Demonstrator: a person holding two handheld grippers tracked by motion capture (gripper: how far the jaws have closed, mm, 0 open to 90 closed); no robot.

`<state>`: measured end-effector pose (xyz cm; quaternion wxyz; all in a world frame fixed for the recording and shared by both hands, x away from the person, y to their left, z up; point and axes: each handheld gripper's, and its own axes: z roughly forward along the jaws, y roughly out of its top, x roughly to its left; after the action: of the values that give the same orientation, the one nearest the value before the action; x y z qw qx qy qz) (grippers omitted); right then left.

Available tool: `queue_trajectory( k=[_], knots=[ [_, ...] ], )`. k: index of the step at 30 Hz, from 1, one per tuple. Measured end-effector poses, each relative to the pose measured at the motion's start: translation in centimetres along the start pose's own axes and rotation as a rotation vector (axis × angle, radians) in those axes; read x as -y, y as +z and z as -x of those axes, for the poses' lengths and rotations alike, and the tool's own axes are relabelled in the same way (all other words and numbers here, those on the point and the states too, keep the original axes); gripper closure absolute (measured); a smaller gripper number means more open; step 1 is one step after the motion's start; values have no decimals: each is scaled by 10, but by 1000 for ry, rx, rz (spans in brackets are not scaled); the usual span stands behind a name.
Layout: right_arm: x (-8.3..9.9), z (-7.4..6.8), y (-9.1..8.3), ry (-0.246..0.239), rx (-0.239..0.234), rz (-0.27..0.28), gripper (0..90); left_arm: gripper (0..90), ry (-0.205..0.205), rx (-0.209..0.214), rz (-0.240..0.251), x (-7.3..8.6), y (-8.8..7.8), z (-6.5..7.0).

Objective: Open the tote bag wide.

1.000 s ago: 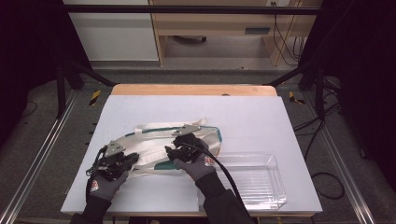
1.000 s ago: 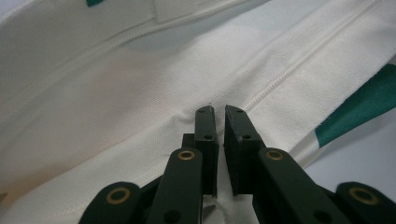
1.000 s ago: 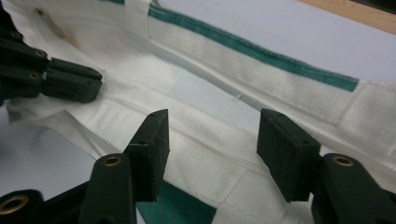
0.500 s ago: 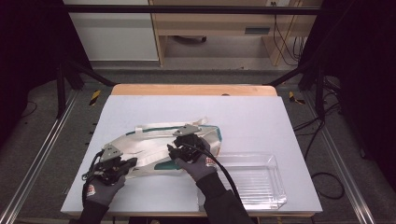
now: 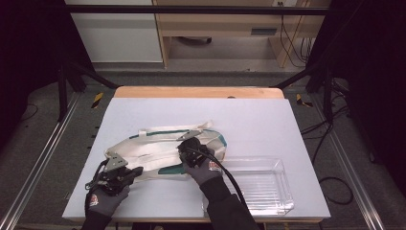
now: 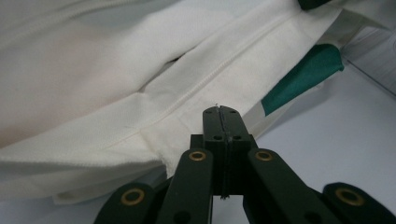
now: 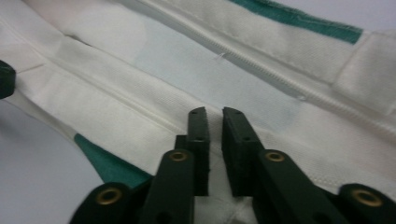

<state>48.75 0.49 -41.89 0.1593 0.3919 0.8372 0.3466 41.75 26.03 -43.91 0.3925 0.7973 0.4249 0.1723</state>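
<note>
Tote bag (image 5: 165, 148) lies mid-worktop (image 5: 287, 124) beside a clear tray (image 5: 282, 191). Left claw (image 6: 222, 114) seems pinched shut, perhaps on its soft hem. Right claw (image 7: 210, 114) hovers slightly parted over limp, light canvas; seams offer grip.

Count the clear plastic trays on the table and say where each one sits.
1. The clear plastic tray sits at the table's near right corner, just right of the white and green tote bag, beside the person's right forearm. Nothing is visibly inside it.
</note>
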Motion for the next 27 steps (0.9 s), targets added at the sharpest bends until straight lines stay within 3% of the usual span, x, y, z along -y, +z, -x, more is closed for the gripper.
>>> queue_trajectory(
  k=[5, 10, 13, 16, 18, 20, 23, 27],
  knots=[
    [1, 1, 0, 14, -34, -8, 900, 866, -24, -37, 92, -14, -7, -8],
    [2, 0, -1, 11, -46, -13, 900, 700, -56, -106, 162, -44, -2, -26],
    [4, 1, -1, 10, -51, -4, 900, 610, -74, -117, 185, -57, 5, -34],
    [4, 1, -2, 16, -52, -3, 900, 538, -56, -155, 181, -66, 13, -38],
    [4, 1, -2, 4, -49, 5, 900, 518, -47, -150, 208, -70, 13, -38],
    [5, 0, -2, 7, -46, 7, 900, 480, -9, -165, 229, -74, 11, -38],
    [6, 1, -3, 7, -47, 15, 900, 405, 28, -159, 217, -79, 13, -42],
    [6, 0, -5, 7, -44, 27, 896, 337, 42, -140, 96, -80, 29, -51]
  ],
)
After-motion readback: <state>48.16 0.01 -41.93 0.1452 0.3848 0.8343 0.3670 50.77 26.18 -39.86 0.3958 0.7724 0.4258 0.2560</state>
